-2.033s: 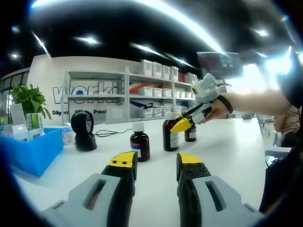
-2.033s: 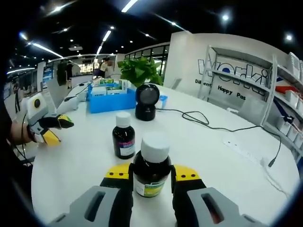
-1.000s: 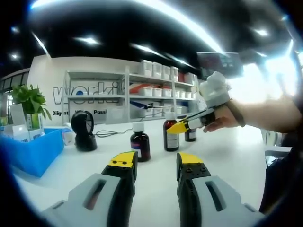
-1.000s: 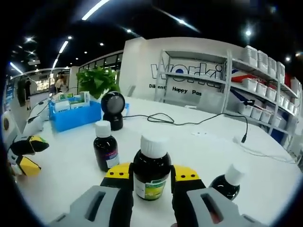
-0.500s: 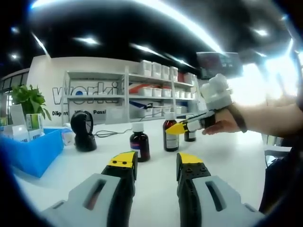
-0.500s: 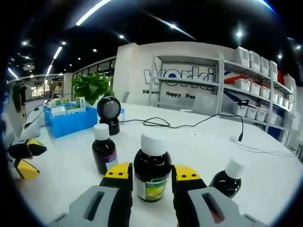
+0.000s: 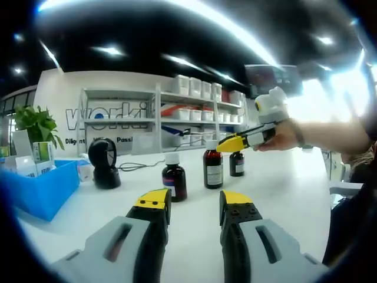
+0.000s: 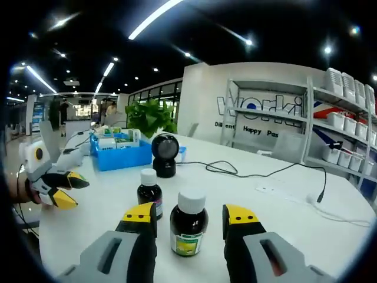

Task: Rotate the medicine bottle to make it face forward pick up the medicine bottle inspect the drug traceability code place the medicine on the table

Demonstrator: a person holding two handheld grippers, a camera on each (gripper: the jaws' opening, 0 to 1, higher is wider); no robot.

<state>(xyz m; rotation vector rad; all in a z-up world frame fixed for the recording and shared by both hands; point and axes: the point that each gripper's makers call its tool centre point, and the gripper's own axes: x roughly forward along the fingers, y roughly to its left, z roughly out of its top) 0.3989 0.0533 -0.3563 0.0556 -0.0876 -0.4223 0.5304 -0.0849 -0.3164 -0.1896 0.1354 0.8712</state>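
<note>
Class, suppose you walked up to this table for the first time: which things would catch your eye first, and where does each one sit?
In the right gripper view, a dark medicine bottle with a white cap stands on the white table between the yellow-tipped fingers of the open right gripper. A smaller dark bottle stands just behind it to the left. Further back are a black dome-shaped device and a blue bin.

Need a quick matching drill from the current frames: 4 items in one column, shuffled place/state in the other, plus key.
Items:
1. blue bin
2. black scanner
3. right tongs
4. green plant

Place or state:
A. open, astride the near bottle
B. behind the blue bin
C. holds boxes, left of the scanner
D. stands behind the smaller bottle

Pairs: 1-C, 2-D, 3-A, 4-B
</note>
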